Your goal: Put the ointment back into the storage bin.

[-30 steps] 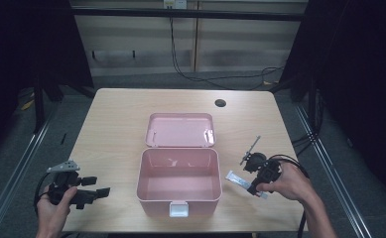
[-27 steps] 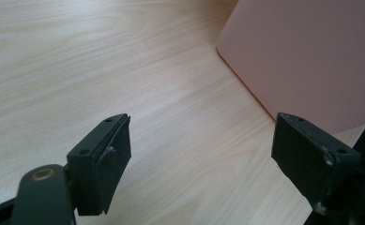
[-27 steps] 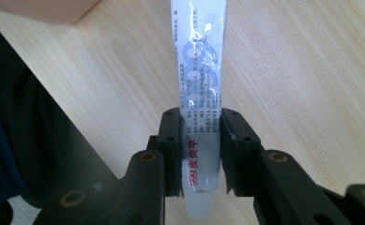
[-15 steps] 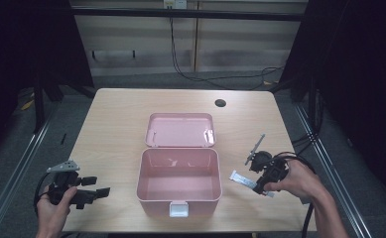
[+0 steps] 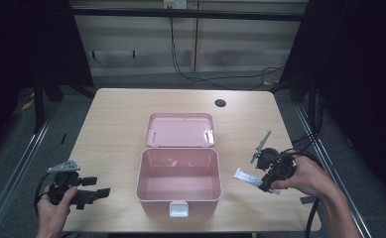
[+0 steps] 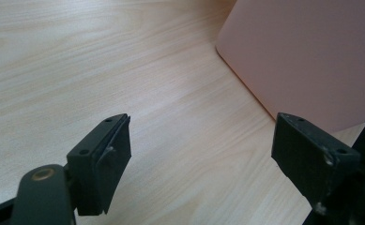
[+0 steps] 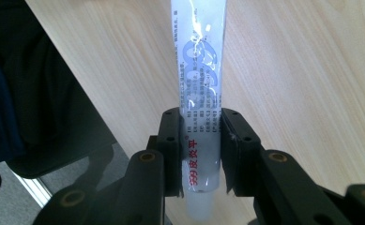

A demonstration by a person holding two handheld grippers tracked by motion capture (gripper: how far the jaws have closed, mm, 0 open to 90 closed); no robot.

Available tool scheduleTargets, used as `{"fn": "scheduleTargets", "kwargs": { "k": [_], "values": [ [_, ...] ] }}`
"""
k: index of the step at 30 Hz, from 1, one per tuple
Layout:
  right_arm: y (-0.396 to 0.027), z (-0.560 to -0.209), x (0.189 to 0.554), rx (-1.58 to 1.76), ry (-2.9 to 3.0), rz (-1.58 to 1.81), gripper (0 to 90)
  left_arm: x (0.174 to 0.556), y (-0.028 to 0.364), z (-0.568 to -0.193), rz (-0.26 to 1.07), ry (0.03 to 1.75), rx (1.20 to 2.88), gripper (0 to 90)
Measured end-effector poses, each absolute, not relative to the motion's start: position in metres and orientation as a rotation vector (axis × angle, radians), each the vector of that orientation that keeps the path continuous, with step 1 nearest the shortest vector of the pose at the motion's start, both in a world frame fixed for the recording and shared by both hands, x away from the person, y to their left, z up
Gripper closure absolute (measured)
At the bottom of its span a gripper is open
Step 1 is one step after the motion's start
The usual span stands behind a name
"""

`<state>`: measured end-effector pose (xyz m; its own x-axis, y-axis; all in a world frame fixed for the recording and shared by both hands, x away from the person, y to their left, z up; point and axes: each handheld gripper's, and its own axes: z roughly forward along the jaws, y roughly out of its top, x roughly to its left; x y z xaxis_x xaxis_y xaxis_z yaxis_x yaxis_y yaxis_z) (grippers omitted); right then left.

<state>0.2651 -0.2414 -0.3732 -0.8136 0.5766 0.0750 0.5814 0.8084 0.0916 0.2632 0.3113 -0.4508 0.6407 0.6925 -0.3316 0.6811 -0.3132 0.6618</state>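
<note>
Tube (image 7: pixel 200 84) of white ointment sits clamped between the jaws of the right gripper (image 7: pixel 201 150), held above the table (image 5: pixel 121 114) to the right of the pink box (image 5: pixel 178 181); the left gripper (image 6: pixel 199 154) rests at the near left with jaws wide. Farther back, the box's lid (image 5: pixel 180 130) lies open.

Tube (image 7: pixel 199 93) top cut by frame edge; small print unreadable. Pink box (image 6: pixel 307 61) cropped at corner.
</note>
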Motion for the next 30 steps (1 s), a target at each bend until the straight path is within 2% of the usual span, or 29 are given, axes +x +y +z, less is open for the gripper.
{"fn": "scheduleTargets", "kwargs": {
  "k": [9, 30],
  "values": [
    [-0.244, -0.367, 0.258, -0.859, -2.965, -0.197, 71.5, 0.263, 0.311, -0.451, 0.017, 1.073, 2.041, 20.0],
    [-0.231, -0.326, 0.259, -0.825, -2.999, -0.281, 71.5, 0.263, 0.312, -0.45, 0.013, 1.074, 2.031, 20.0]
  ]
}}
